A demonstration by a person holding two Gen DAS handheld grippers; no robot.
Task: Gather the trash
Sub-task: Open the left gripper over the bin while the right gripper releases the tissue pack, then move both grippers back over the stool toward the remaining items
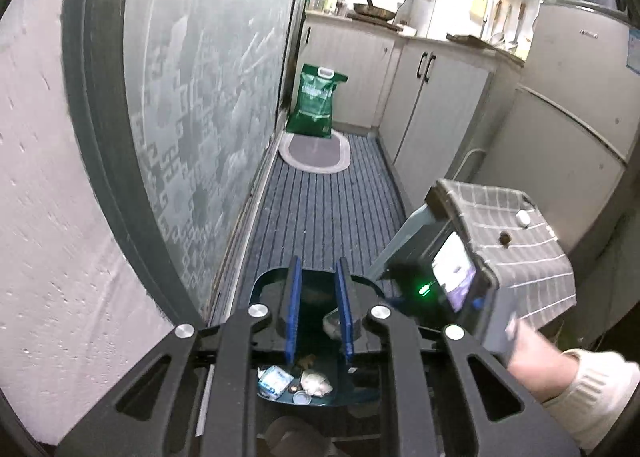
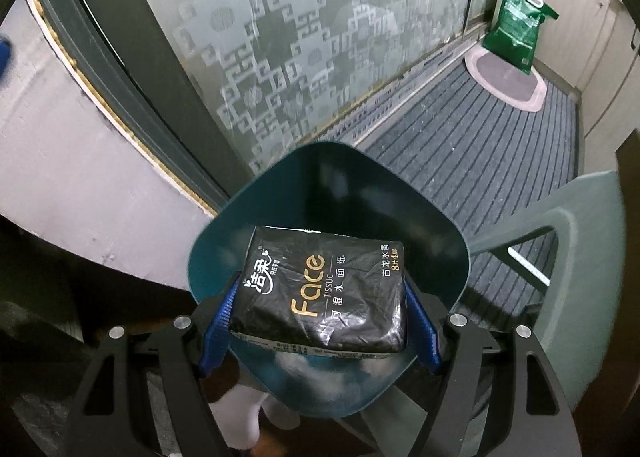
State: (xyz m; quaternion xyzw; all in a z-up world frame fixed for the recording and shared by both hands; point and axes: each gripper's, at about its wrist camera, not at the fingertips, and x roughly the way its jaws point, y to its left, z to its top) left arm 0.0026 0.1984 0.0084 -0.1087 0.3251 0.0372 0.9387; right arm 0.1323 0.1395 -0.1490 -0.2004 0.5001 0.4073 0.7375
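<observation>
Trash bin (image 2: 420,217), teal, open-topped, set on the floor beside the frosted glass door (image 2: 304,41): collection is judged partly done. Already lodged at its bottom, as the left wrist view shows: a small blue-and-white packet (image 1: 275,377), a crumpled white wad (image 1: 317,384), a round cap (image 1: 302,399) and some brown scraps. One item is in transit: a black tissue pack (image 2: 320,293), pinched across its width by the right tongs (image 2: 320,321), which are spread wide on it, directly over the bin mouth and not yet released. Left tongs (image 1: 318,297): nearly pressed together, nothing seen between the pads, held above the bin. Still outstanding, by judgement: the drop of the pack; whether other trash is left cannot be told.
</observation>
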